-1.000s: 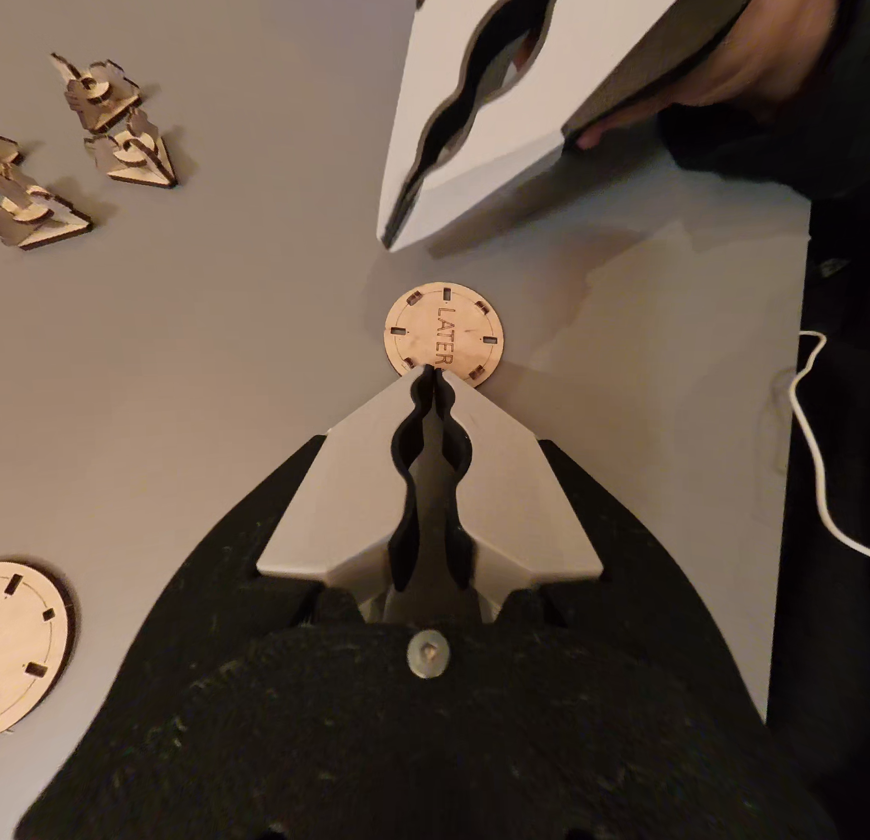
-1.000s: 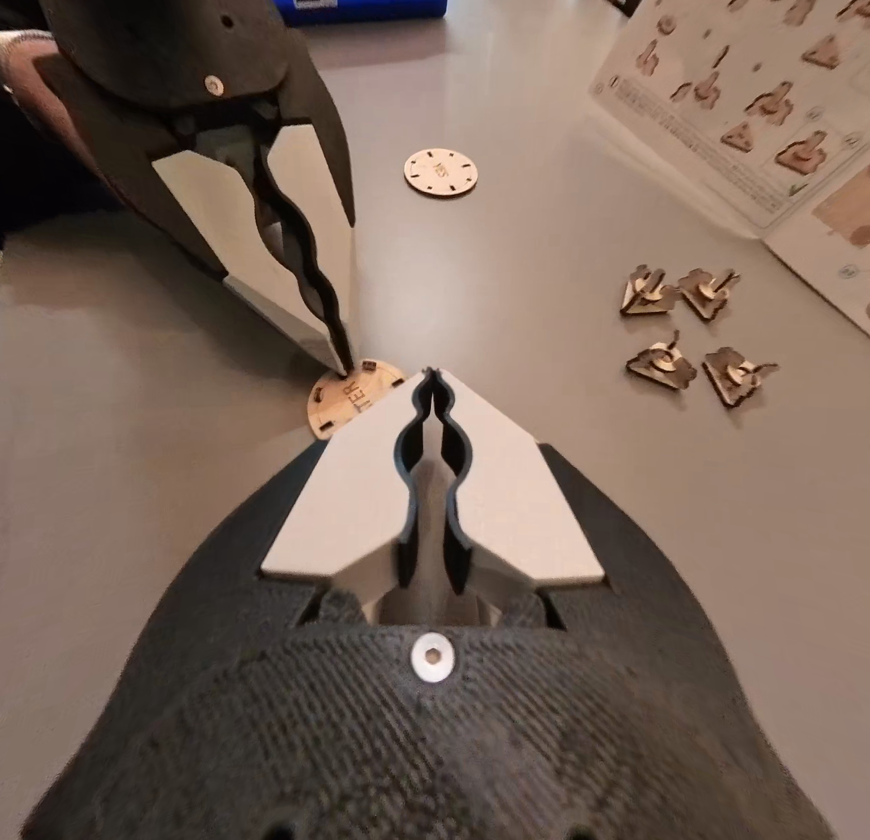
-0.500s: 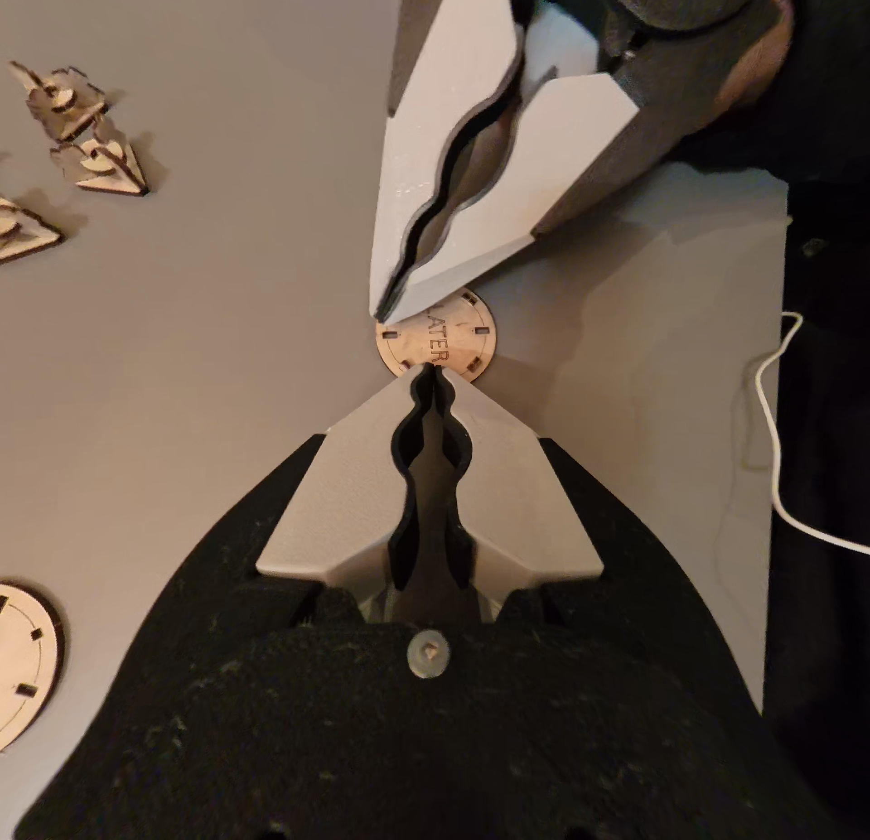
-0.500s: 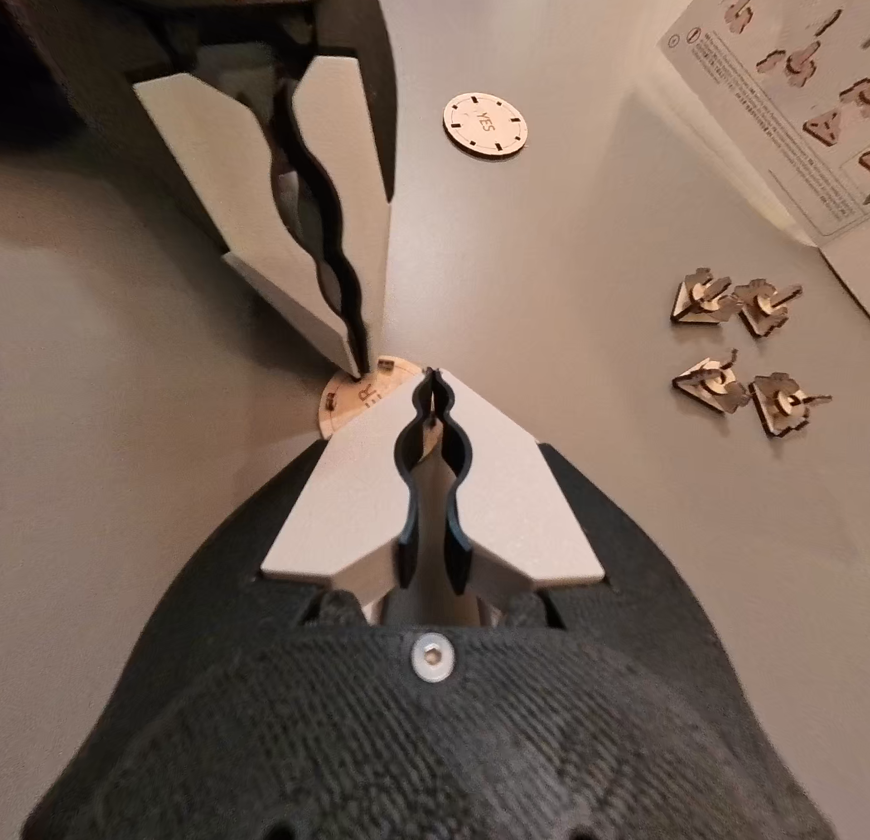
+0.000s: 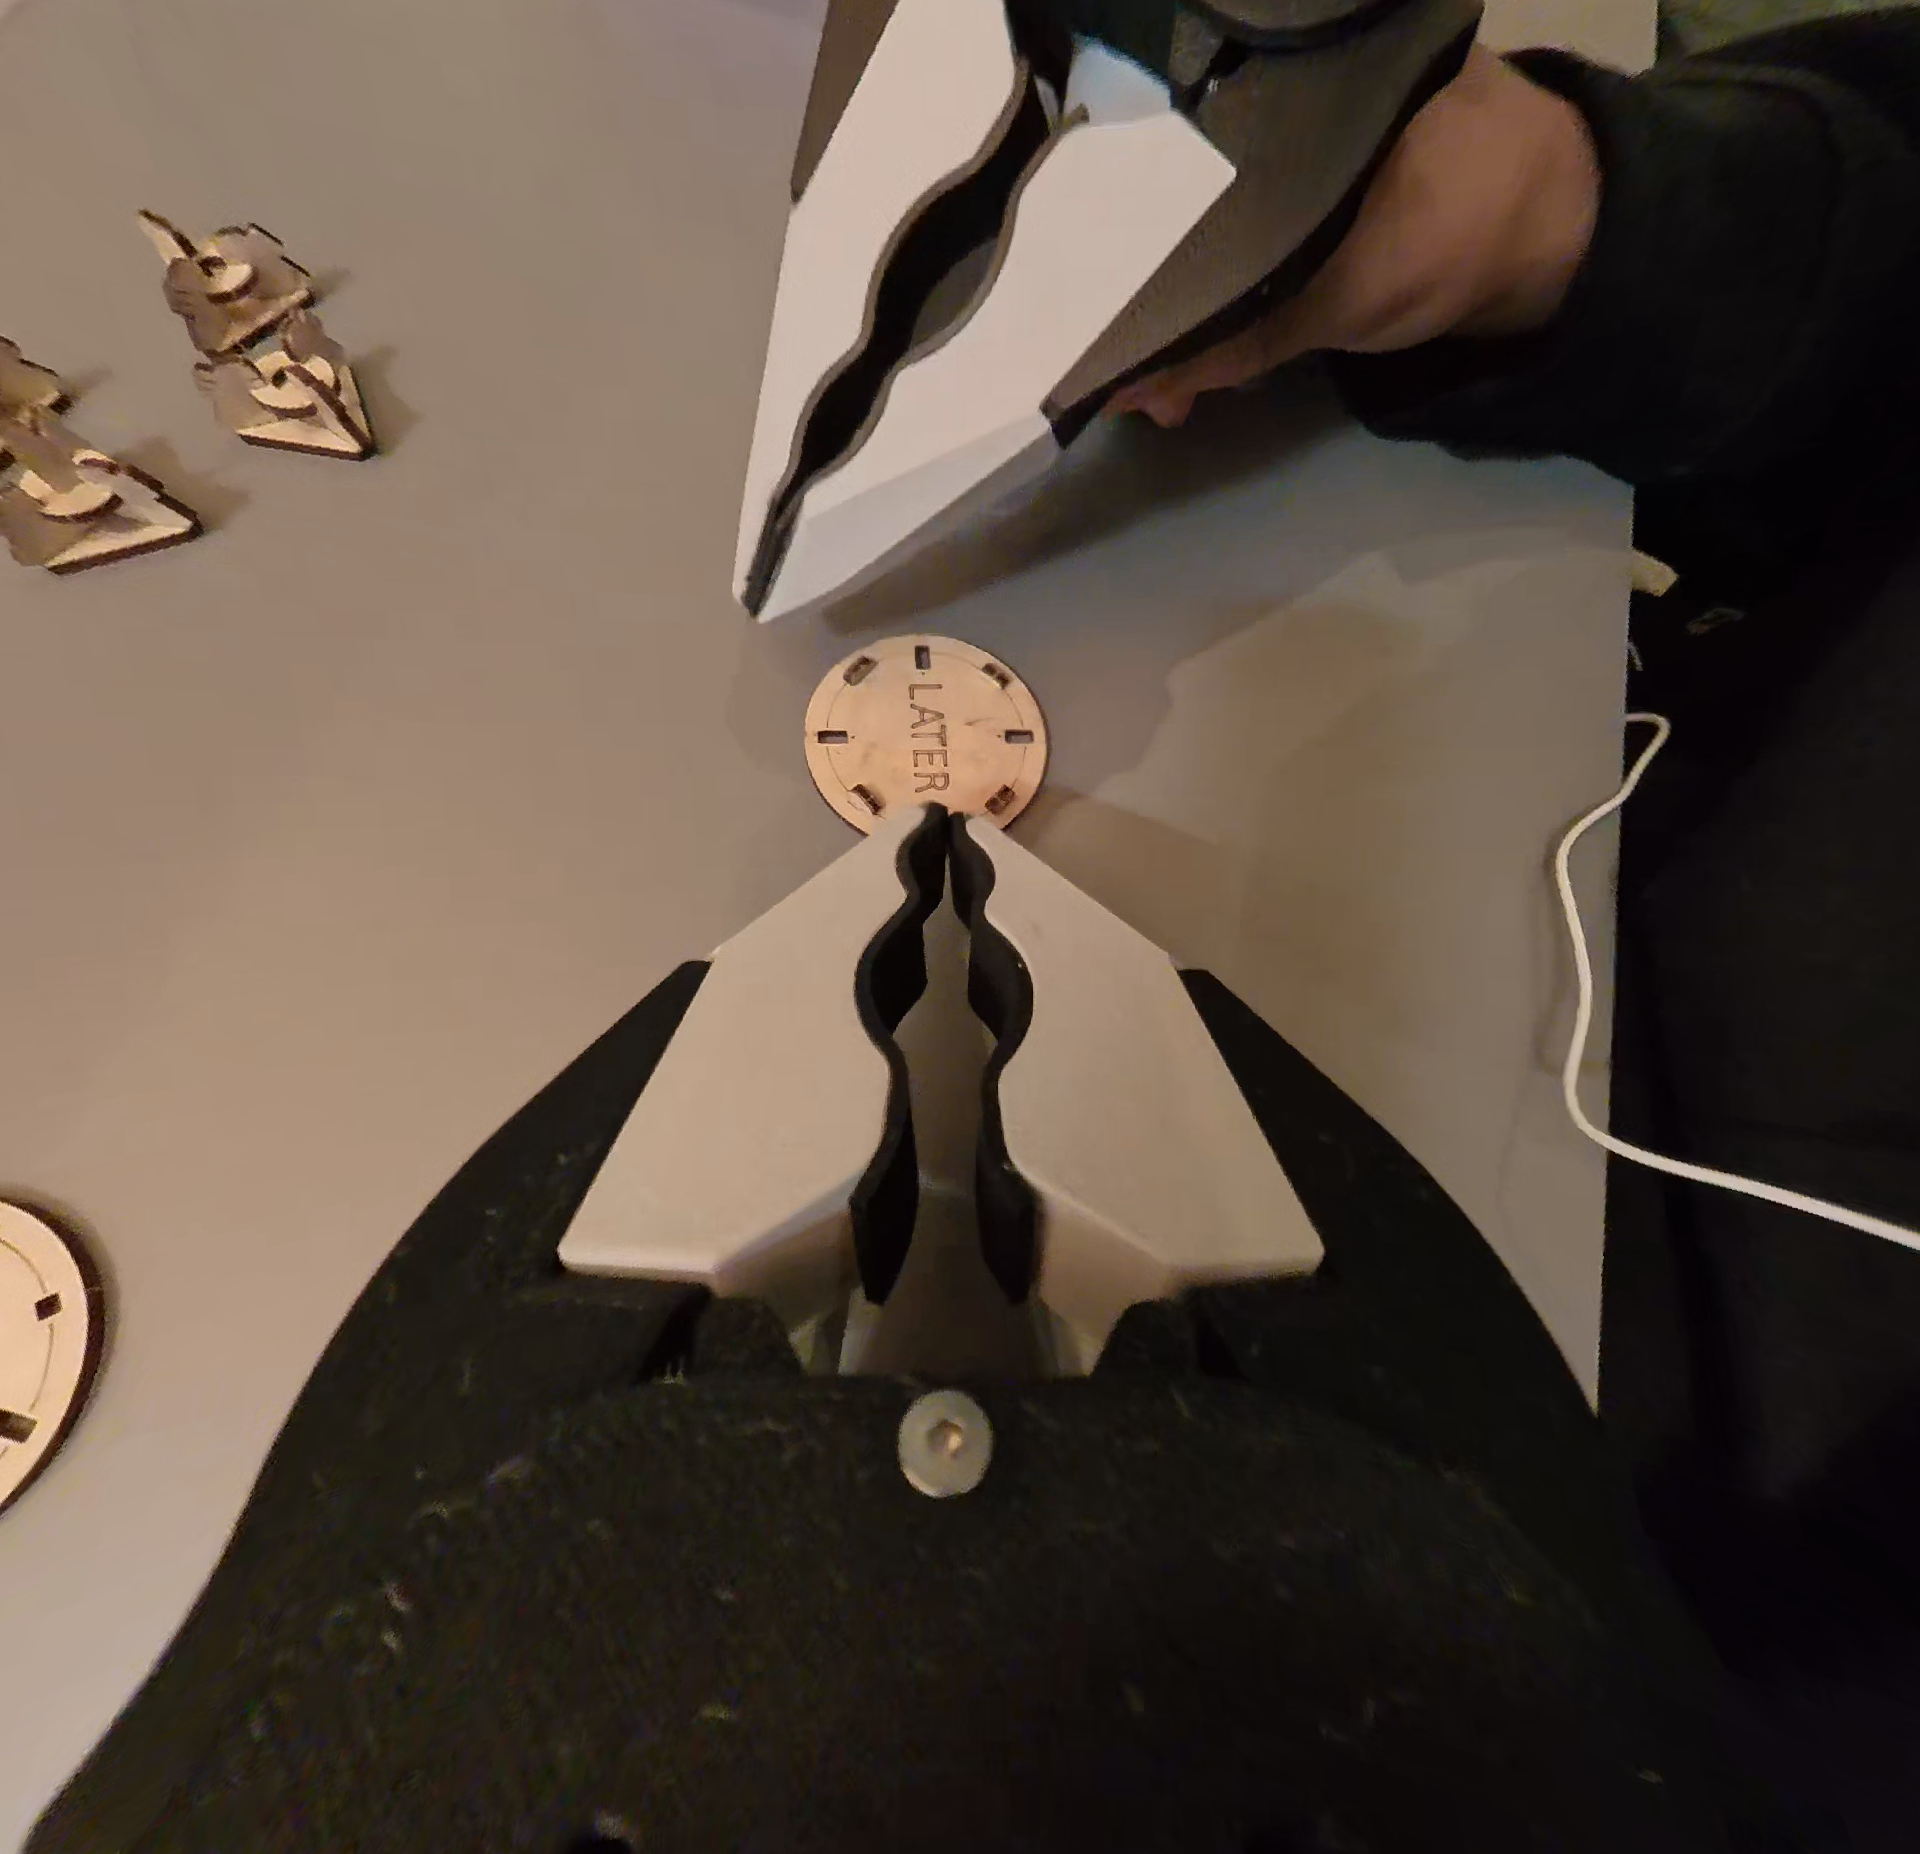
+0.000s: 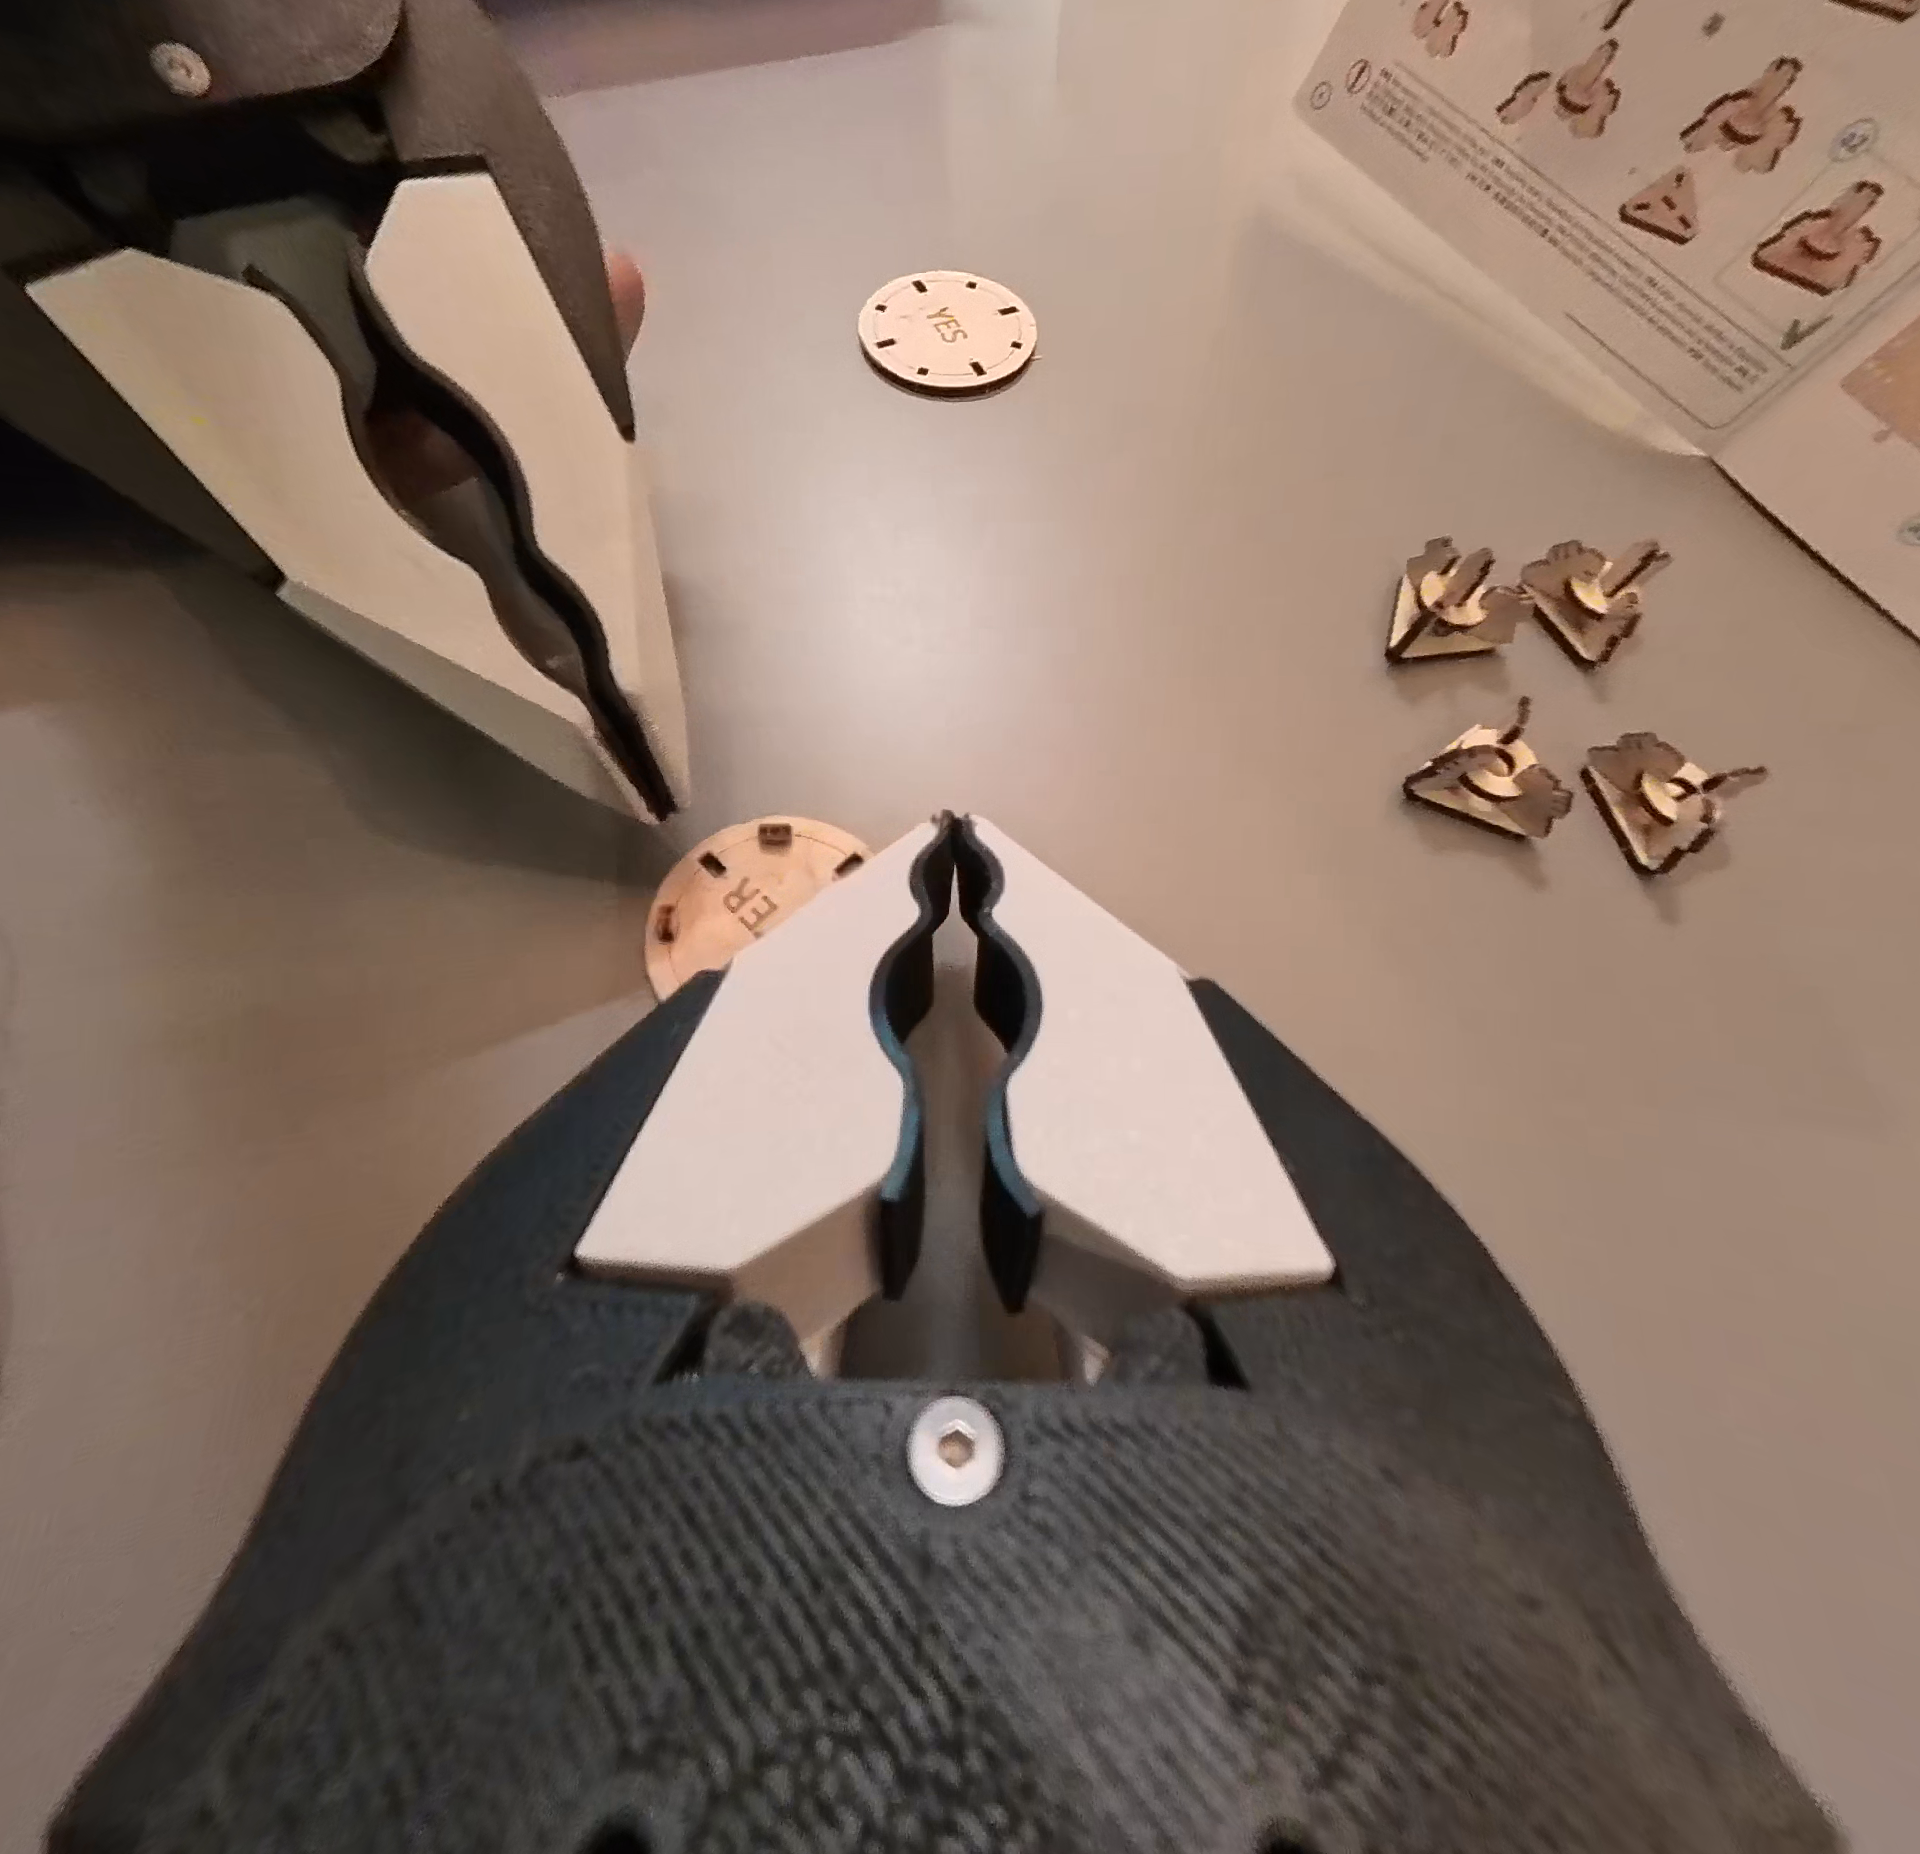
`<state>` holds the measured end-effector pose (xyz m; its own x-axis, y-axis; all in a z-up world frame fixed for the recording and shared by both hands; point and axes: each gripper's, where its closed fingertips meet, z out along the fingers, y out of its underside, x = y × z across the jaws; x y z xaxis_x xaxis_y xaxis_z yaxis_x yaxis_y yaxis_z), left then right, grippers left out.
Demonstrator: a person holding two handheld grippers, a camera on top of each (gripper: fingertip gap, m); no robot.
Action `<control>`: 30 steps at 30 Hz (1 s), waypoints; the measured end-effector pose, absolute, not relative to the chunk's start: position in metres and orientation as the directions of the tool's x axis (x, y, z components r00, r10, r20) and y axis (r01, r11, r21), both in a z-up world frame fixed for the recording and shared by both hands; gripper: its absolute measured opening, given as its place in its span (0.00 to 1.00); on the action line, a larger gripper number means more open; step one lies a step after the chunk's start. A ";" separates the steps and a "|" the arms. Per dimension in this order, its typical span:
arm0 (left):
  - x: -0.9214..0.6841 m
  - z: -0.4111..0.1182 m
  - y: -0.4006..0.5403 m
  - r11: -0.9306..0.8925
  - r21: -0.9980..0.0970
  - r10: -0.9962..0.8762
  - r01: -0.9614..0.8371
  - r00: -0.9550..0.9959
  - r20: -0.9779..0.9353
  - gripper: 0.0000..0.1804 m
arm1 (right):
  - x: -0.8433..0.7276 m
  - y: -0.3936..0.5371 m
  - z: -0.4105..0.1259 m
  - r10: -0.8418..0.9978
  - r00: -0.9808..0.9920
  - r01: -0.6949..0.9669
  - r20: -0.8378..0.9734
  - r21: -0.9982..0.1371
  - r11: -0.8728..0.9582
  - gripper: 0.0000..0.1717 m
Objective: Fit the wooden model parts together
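Down on the grey table (image 5: 416, 817), a round wooden disc (image 5: 925, 734) with slots around its rim and engraved lettering lies flat between the two grippers. The left gripper (image 5: 943, 812) has its two fingers closed together with nothing between them, and its tips sit at the near edge of the disc; whether they press on the wood cannot be told. The right gripper (image 6: 951, 819) is also closed on nothing. In the left wrist view it hangs tilted just beyond the far edge of the disc, tips clear of the wood, with a person's hand (image 5: 1455, 246) in a dark sleeve behind it. In its own view the same disc lies low to the left, partly hidden under its white finger.

A second wooden disc (image 6: 948, 329) of the same kind lies farther off on the table, well apart from both grippers. Four small wooden assemblies (image 6: 1558, 703), each a triangular base with upright pieces slotted in, stand in a cluster to the right. A printed instruction sheet (image 6: 1662, 173) with diagrams lies beyond them. A white cable (image 5: 1590, 973) runs along the table edge.
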<state>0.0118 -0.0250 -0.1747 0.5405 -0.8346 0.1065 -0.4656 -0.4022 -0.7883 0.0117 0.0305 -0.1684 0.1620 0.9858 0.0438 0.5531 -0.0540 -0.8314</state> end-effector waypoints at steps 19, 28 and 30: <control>-0.005 -0.192 -0.002 -0.529 -0.718 -0.715 -0.453 0.693 0.089 0.00 | 0.036 0.012 -0.188 0.985 0.092 0.639 -0.149 -0.749 -0.173 0.00; 0.001 -0.178 -0.005 -0.464 -0.777 -0.747 -0.426 0.659 0.085 0.00 | 0.032 0.025 -0.157 0.989 0.147 0.508 0.007 -0.859 -0.069 0.00; 0.003 -0.182 -0.007 -0.458 -0.763 -0.754 -0.457 0.654 0.061 0.00 | 0.028 0.021 -0.160 0.991 0.134 0.521 0.019 -0.852 -0.054 0.00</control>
<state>0.0026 -0.0066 -0.1816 0.6543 -0.7537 0.0612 -0.4566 -0.4583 -0.7625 0.0284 0.0211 -0.1598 0.1340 0.9908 0.0189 0.5210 -0.0542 -0.8519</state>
